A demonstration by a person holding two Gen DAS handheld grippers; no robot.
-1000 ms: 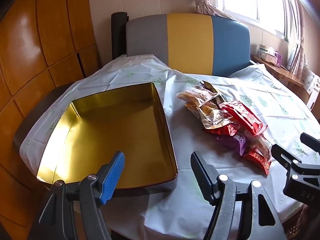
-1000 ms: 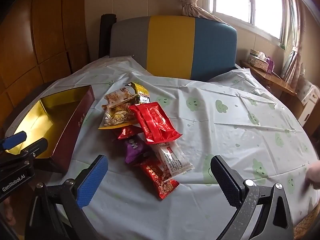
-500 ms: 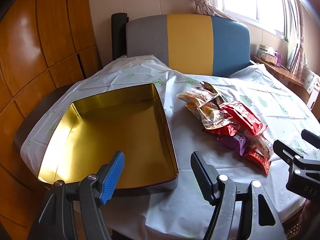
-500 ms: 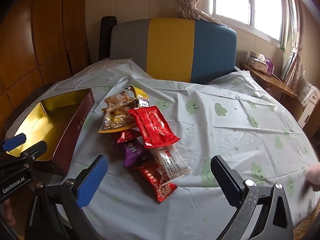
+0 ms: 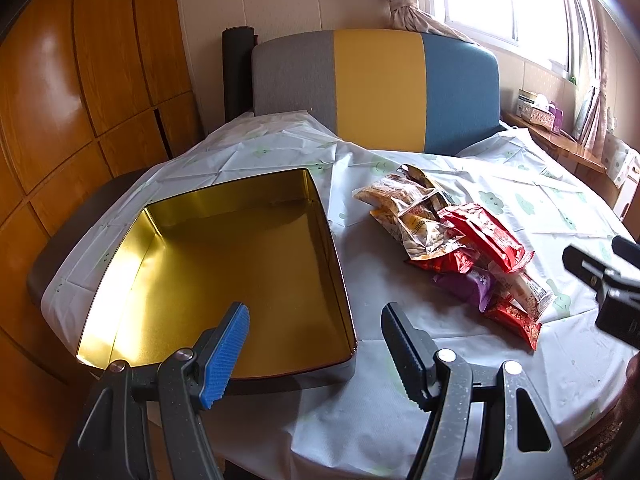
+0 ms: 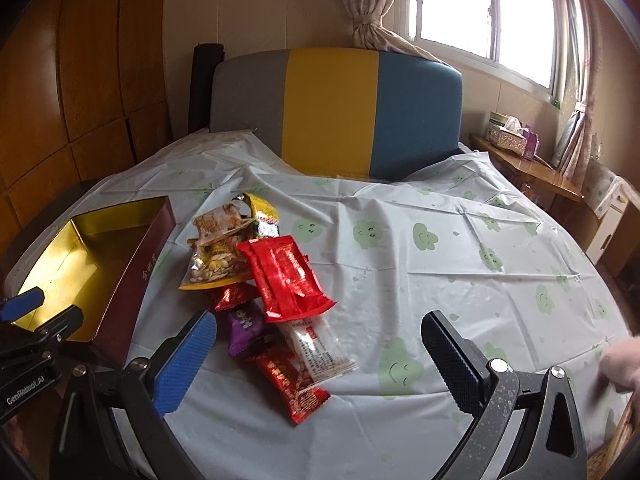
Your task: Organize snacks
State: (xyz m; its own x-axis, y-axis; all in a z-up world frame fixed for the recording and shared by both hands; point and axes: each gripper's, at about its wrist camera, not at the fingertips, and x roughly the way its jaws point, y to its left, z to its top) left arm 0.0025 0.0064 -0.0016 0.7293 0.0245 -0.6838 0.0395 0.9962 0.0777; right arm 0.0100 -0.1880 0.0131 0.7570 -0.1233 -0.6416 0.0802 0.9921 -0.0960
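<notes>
An open tin (image 5: 224,280), gold inside and dark red outside, sits empty on the desk (image 6: 460,280). Just beside it lies a loose heap of snack packets (image 6: 276,292) (red, purple, yellow, clear), overlapping, the large red packet (image 6: 286,278) on top.

Probably a home: clothed table (image 6: 400,264), curtained window (image 6: 480,8).

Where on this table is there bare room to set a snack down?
The gold tin holds nothing. Bare tablecloth spreads between the snack pile and the window-side edge, and a narrow strip separates tin and pile. The pile is crowded, its packets overlapping. Both grippers, left and right, are open.
</notes>
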